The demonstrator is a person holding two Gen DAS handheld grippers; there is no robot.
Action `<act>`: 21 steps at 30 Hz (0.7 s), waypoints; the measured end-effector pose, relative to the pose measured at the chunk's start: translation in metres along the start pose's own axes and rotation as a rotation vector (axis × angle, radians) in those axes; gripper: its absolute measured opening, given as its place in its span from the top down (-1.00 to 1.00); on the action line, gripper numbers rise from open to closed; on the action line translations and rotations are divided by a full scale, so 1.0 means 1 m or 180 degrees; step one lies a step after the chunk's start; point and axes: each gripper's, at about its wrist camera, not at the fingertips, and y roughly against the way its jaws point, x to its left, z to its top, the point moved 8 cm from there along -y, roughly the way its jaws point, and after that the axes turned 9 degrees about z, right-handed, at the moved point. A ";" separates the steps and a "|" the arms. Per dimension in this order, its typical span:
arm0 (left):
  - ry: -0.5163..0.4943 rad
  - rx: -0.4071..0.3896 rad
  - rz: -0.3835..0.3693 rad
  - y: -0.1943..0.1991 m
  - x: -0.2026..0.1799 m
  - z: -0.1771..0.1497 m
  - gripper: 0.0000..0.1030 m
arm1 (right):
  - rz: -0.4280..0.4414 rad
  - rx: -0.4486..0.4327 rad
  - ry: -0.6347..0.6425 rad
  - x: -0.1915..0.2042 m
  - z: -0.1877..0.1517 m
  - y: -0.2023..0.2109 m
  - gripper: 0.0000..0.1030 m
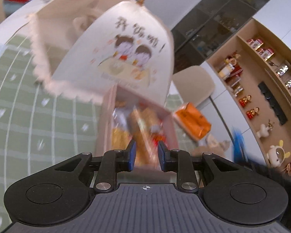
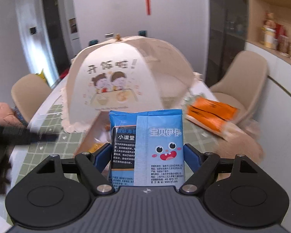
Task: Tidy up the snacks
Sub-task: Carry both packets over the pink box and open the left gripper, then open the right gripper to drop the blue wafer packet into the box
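Note:
My right gripper (image 2: 148, 152) is shut on a blue snack packet (image 2: 159, 136) with a cartoon face, held upright by its two sides. In the left wrist view my left gripper (image 1: 146, 155) hovers with its blue pads apart and nothing pressed between them. Just beyond it is a pink box (image 1: 106, 120) with several blurred snack packs (image 1: 141, 124) inside. The same box (image 2: 89, 134) shows behind the blue packet. An orange packet (image 1: 192, 122) lies right of the box, and orange packets (image 2: 209, 112) lie at the table's right.
A cream dome food cover (image 2: 116, 81) with cartoon children stands on the green checked tablecloth (image 2: 48, 141) behind the box. Beige chairs (image 2: 242, 81) flank the table. A brown fuzzy thing (image 2: 242, 141) lies near the orange packets. Wall shelves (image 1: 261, 73) hold jars and figurines. A pink sleeve (image 2: 2, 114) is at left.

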 end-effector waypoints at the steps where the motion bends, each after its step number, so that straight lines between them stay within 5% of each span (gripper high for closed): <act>1: 0.0003 0.0021 0.0022 0.004 0.004 -0.010 0.47 | 0.0061 0.0003 0.0010 0.005 0.010 -0.019 -0.55; 5: -0.0101 0.0094 0.0191 0.010 0.015 -0.044 0.47 | 0.0184 -0.0196 0.0085 0.021 0.039 -0.086 -0.60; 9: -0.0191 0.0192 0.0365 0.011 0.025 -0.073 0.47 | -0.0117 0.0170 0.0313 0.027 0.032 -0.143 -0.60; 21: -0.0638 0.0420 0.0563 -0.007 0.016 -0.134 0.47 | 0.0338 0.0269 0.0045 0.021 -0.036 -0.100 -0.60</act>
